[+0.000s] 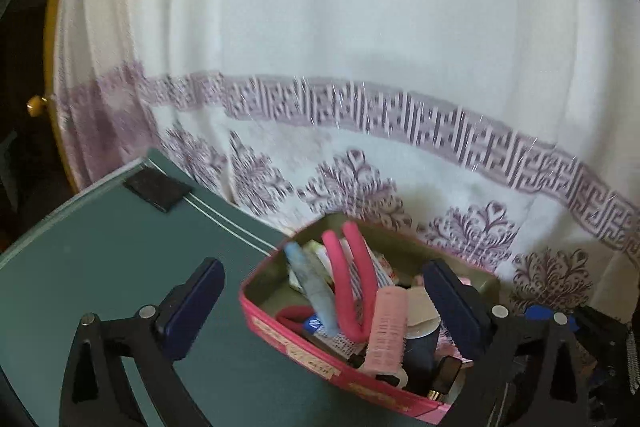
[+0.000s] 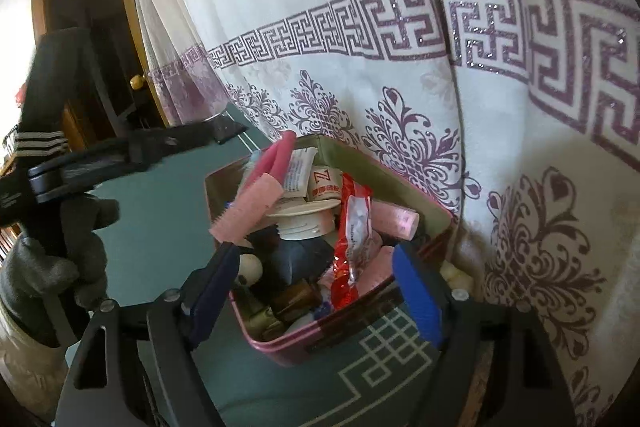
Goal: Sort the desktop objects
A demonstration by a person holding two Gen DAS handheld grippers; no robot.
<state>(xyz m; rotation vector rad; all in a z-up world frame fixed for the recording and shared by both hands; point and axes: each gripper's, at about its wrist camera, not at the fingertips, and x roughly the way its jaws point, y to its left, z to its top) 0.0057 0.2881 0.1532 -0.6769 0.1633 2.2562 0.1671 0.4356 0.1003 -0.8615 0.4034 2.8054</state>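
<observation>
The pink tin [image 2: 320, 267] sits on the green tabletop [image 1: 100, 267], pushed up against the white curtain [image 1: 360, 27] at twelve o'clock, and it is crammed: pink hair rollers [image 2: 248, 203], a red packet [image 2: 352, 239], a white cap [image 2: 304, 219], a pink bent clip [image 1: 352, 275], a pale blue tube [image 1: 312, 287].

The left gripper [image 1: 328, 311] hangs over the tin with its jaws spread wide, nothing between the pads. The right gripper [image 2: 316, 291] straddles the tin's near corner, jaws spread apart too; its pads look clear of the walls, though I can't be sure at the right one.

It looks like the sorting is nearly finished, or a check on the load. If anything more goes in, I'd lower it at the tin's six o'clock end, where the heap is lowest, and steady the tin first.

Only the right camera shows the gloved hand [image 2: 52, 267] at nine o'clock and the white square pattern [image 2: 384, 355] on the table; only the left shows the black pad [image 1: 158, 189] at eleven o'clock.
</observation>
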